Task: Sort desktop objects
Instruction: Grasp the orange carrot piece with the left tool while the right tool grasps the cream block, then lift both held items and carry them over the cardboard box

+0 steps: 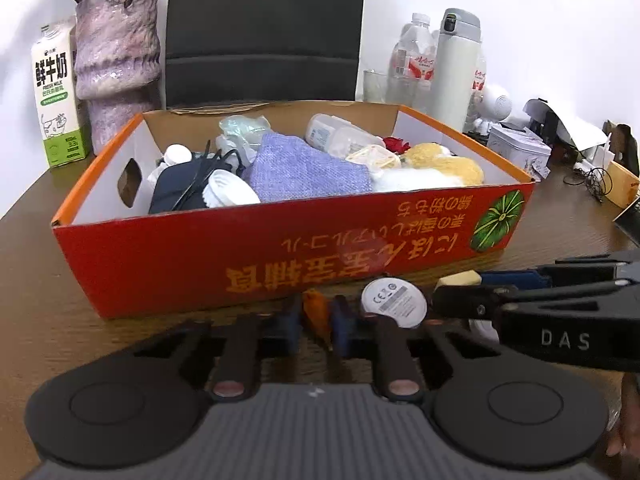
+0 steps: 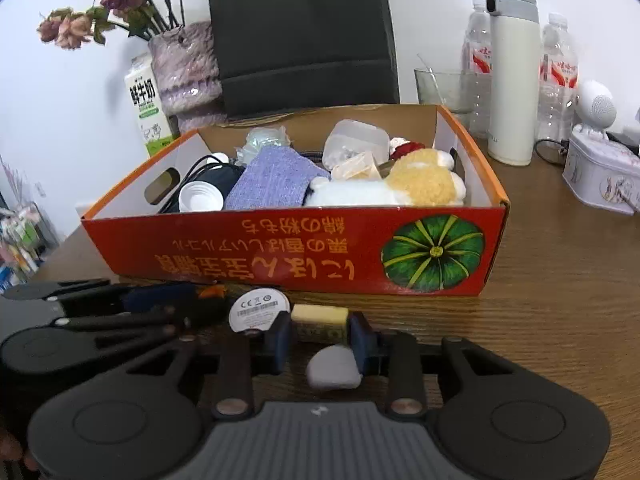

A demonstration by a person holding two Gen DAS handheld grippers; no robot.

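A red-orange cardboard box [image 1: 280, 248] [image 2: 280, 248] stands mid-table, filled with a purple cloth [image 1: 304, 168], a plush toy [image 2: 420, 184], a plastic container and cables. In front of it lie a white round disc [image 1: 394, 302] [image 2: 258, 308], a cream eraser-like block [image 2: 319, 320] [image 1: 460, 279] and a white lump [image 2: 334, 367]. My left gripper [image 1: 316, 320] is shut on a small orange object [image 1: 316, 312]. My right gripper [image 2: 320, 336] has its jaws on either side of the cream block, touching it.
Behind the box stand a black chair back [image 1: 264, 28], a purple vase [image 1: 116, 64], a milk carton [image 1: 58, 96], water bottles [image 2: 558, 72], a white thermos [image 2: 514, 76], a glass [image 2: 440, 88] and a tin [image 2: 600, 176]. Wooden table [image 2: 560, 300].
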